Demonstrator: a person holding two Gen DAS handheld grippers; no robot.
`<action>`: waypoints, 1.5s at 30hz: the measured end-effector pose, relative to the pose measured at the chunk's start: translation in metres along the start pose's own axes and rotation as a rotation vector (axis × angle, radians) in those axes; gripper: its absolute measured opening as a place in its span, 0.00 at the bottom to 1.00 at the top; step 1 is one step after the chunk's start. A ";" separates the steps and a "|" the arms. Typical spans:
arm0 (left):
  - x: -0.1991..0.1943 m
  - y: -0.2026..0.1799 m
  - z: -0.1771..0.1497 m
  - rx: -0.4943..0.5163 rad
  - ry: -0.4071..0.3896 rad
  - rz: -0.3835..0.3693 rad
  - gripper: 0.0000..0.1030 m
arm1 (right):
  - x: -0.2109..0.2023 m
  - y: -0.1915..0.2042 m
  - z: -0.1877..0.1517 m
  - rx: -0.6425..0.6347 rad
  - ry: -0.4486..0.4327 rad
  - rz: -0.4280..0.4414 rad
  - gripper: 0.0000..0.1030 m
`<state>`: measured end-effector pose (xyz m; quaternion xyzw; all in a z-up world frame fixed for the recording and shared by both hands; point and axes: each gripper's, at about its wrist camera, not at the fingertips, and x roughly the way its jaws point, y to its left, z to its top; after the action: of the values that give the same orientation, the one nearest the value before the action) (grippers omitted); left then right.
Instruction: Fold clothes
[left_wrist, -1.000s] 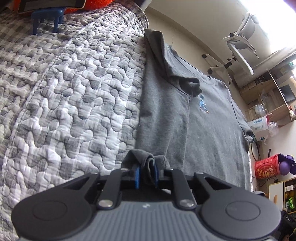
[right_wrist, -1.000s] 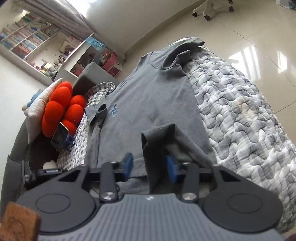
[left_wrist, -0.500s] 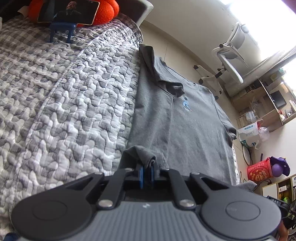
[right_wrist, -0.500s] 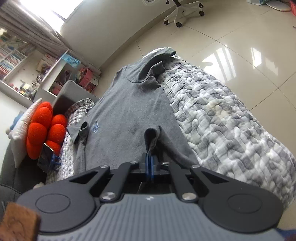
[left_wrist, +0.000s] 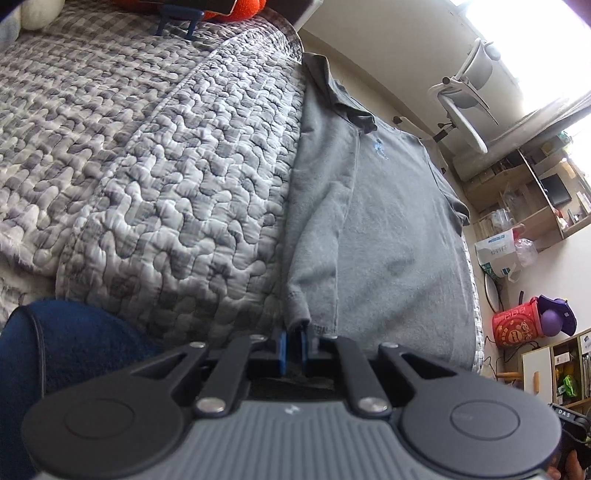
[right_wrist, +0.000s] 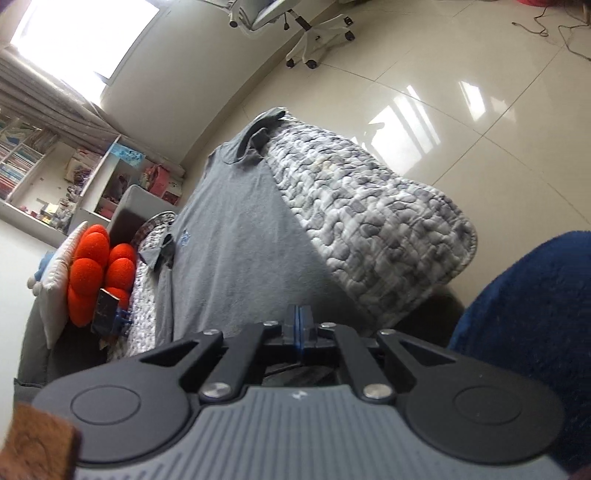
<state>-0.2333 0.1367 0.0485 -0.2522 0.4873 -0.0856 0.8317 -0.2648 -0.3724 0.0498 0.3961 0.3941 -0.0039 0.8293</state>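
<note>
A grey T-shirt (left_wrist: 388, 221) with a small blue chest logo lies stretched out lengthwise on the quilted bed cover (left_wrist: 166, 177). Its far left sleeve is folded in. My left gripper (left_wrist: 293, 343) is shut on the near left corner of the hem, and a pinch of cloth stands up between the blue pads (left_wrist: 282, 345). From the right wrist the same T-shirt (right_wrist: 229, 240) runs taut down to my right gripper (right_wrist: 298, 328). That gripper is shut at the hem's near right corner, pads (right_wrist: 295, 326) pressed together, with the cloth between them barely visible.
An orange cushion (right_wrist: 96, 266) and a tablet on a blue stand (right_wrist: 107, 310) sit at the head of the bed. Dark blue clothing of the person (right_wrist: 524, 314) fills the near corner. A white office chair (left_wrist: 469, 92), shelves and a red bucket (left_wrist: 517, 325) stand on the tiled floor.
My right gripper closed on the hem's raised fold. Both grippers then drew back toward the bed's near edge, pulling the shirt flat and taut. The person's blue clothing came into view.
</note>
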 end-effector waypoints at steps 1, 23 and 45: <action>0.001 -0.003 -0.001 0.019 0.004 0.005 0.07 | 0.004 0.000 0.000 -0.018 0.005 -0.015 0.01; 0.037 -0.042 -0.016 0.489 0.045 0.123 0.25 | 0.097 0.019 -0.022 -0.519 0.106 -0.268 0.11; -0.004 -0.013 0.022 0.362 -0.082 0.070 0.35 | 0.130 0.135 -0.130 -0.693 0.264 0.277 0.35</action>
<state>-0.2152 0.1346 0.0664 -0.0848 0.4379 -0.1323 0.8852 -0.2170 -0.1541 0.0036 0.1392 0.4182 0.2923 0.8487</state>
